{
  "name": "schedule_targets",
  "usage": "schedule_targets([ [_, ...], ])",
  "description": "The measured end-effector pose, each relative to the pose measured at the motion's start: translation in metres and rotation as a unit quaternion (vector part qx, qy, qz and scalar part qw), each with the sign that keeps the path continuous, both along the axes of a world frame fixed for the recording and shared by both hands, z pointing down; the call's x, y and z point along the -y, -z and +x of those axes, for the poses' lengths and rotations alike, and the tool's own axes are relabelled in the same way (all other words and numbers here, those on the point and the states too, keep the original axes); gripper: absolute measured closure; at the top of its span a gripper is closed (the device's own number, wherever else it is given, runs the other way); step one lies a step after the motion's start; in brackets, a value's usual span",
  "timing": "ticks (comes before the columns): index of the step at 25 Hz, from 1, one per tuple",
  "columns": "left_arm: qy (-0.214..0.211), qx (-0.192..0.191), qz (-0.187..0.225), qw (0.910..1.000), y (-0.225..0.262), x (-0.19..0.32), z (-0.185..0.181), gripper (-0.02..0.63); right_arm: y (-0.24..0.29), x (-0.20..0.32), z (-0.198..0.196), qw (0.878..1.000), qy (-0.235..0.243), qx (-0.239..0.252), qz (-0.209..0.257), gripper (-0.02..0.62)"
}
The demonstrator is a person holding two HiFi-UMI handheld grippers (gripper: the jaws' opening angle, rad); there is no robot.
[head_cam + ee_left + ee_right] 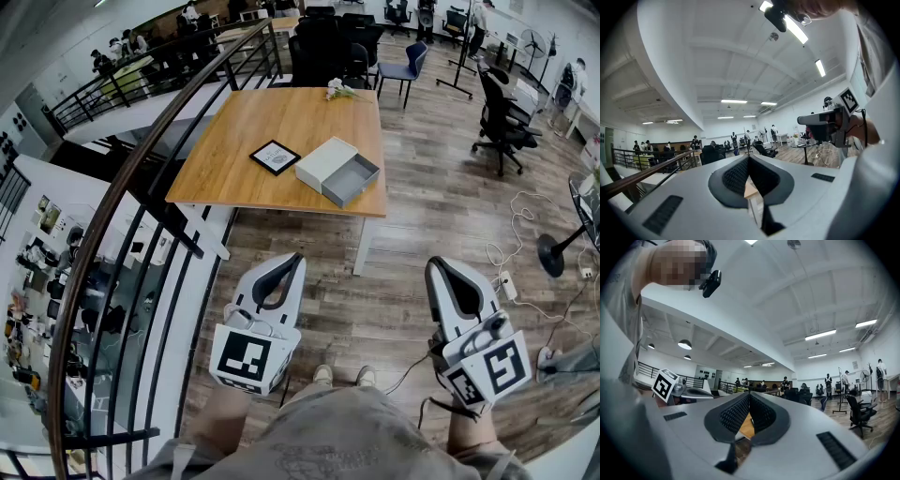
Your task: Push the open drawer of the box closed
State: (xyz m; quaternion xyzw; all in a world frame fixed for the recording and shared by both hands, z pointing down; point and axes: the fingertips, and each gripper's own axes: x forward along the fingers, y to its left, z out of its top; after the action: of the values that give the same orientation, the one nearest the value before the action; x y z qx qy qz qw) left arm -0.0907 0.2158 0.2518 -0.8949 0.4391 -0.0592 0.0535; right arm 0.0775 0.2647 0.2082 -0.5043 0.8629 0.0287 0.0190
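Ahead, drawer [352,178] open, well beyond left hand-held gripper [296,259]

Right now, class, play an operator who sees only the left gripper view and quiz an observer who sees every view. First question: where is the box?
Observer: Ahead on the wooden table. The white box sits by the table's near right corner.
Operator: Is its drawer open?
Observer: Yes, the grey drawer stands pulled out toward that corner.
Operator: Is either gripper near it?
Observer: No. The left gripper and the right gripper are both short of the table, over the floor.
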Motion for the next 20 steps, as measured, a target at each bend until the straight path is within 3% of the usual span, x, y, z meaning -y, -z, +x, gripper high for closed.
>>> schedule_targets([
  [20, 0.021, 0.016, 0.002, 0.9997, 0.0, 0.001, 0.066, 0.591, -0.008, 0.006, 0.07, 0.999, 0.035, 0.026, -0.006, 0.561],
])
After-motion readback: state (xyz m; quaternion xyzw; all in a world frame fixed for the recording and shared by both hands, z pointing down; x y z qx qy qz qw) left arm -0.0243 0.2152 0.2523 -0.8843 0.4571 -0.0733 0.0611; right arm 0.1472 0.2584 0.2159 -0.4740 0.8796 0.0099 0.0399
